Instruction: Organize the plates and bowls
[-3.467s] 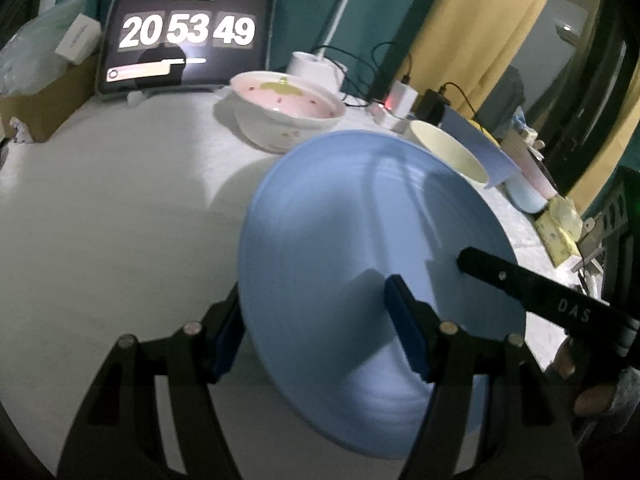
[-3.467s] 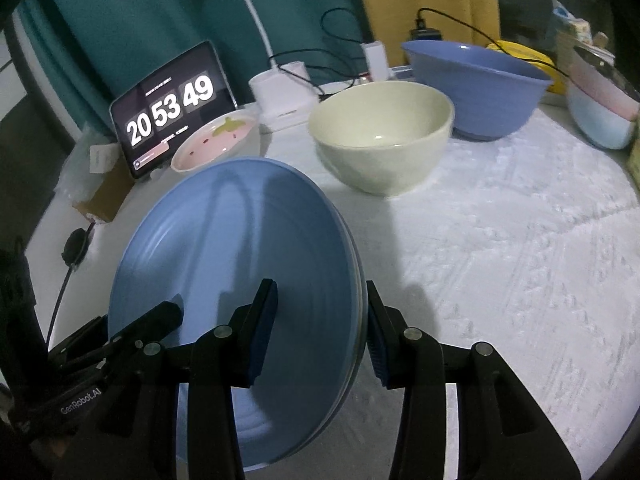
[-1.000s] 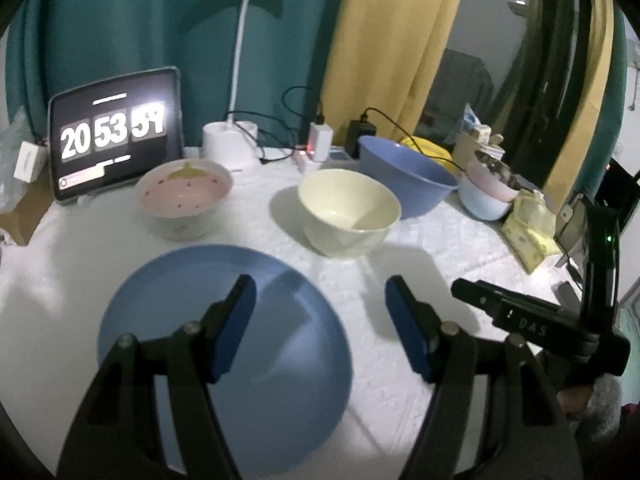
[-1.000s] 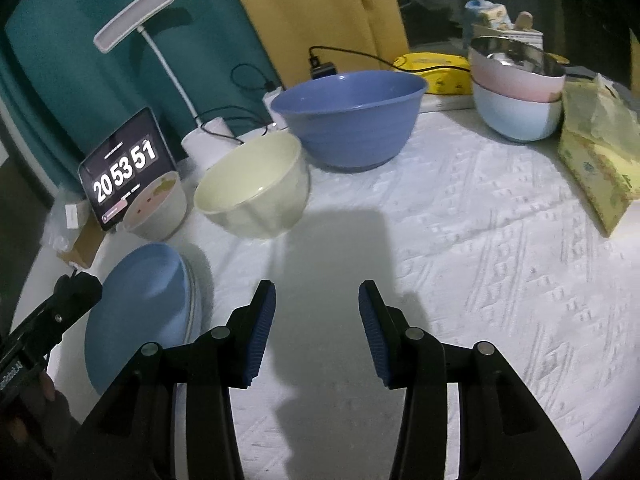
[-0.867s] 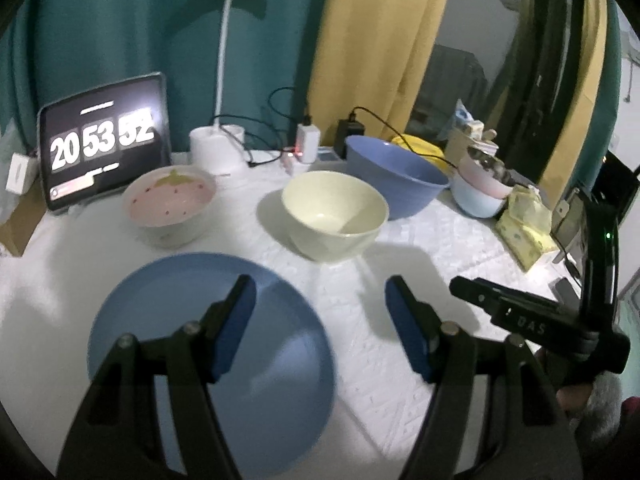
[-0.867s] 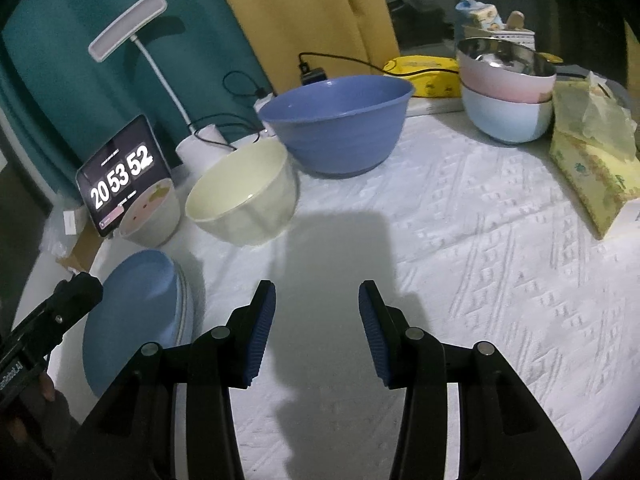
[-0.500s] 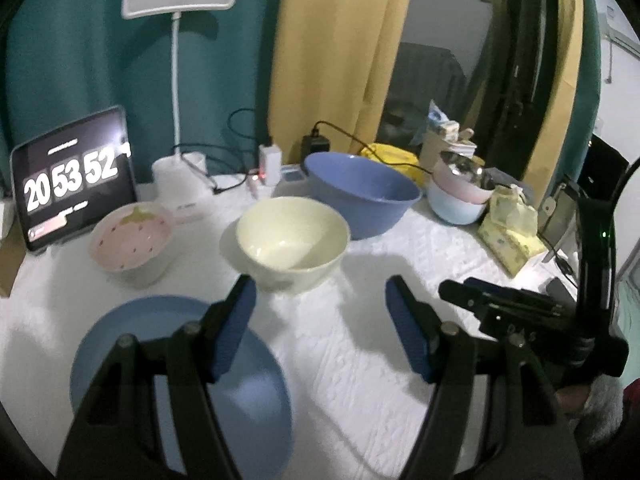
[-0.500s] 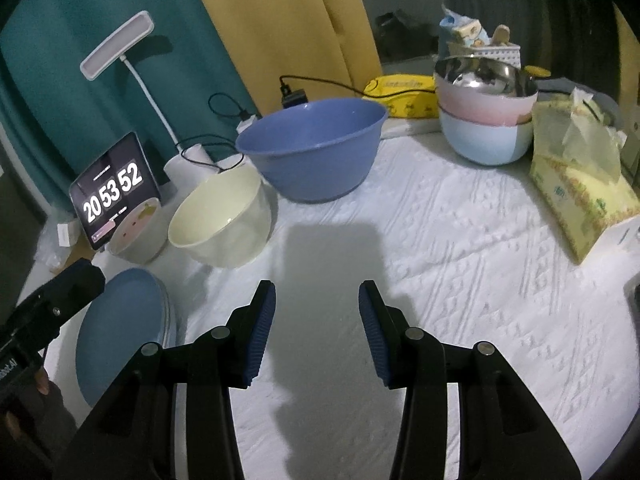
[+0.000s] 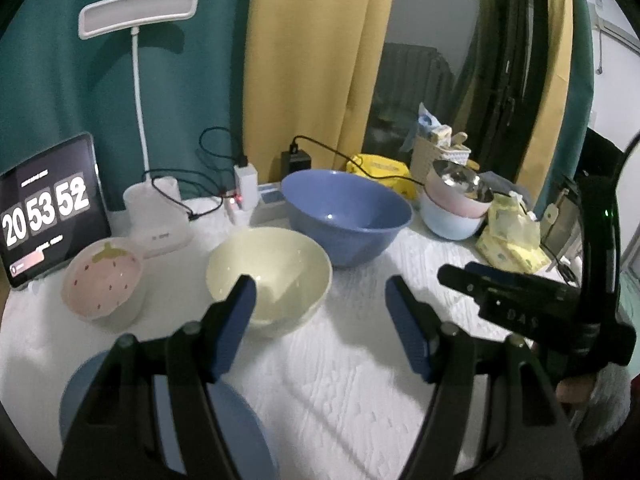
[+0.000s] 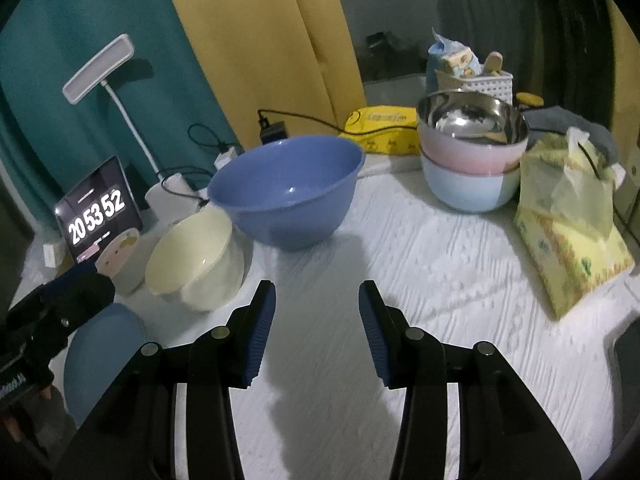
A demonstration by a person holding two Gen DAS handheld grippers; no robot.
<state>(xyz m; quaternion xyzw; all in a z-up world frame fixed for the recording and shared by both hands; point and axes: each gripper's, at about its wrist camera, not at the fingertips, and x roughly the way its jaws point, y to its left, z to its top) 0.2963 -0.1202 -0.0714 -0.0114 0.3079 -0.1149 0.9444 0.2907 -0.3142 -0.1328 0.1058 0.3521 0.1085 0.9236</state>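
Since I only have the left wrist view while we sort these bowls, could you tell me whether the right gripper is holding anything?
Observer: No. The right gripper is open and empty, over bare tablecloth.
Operator: Thank you. What sits ahead of it?
Observer: The blue bowl is ahead and slightly to the left. The cream bowl is further left, and I cannot tell whether the two touch.
Operator: Is anything beside the tablet, past the edge of my frame?
Observer: Yes, a small white box sits just left of the tablet.
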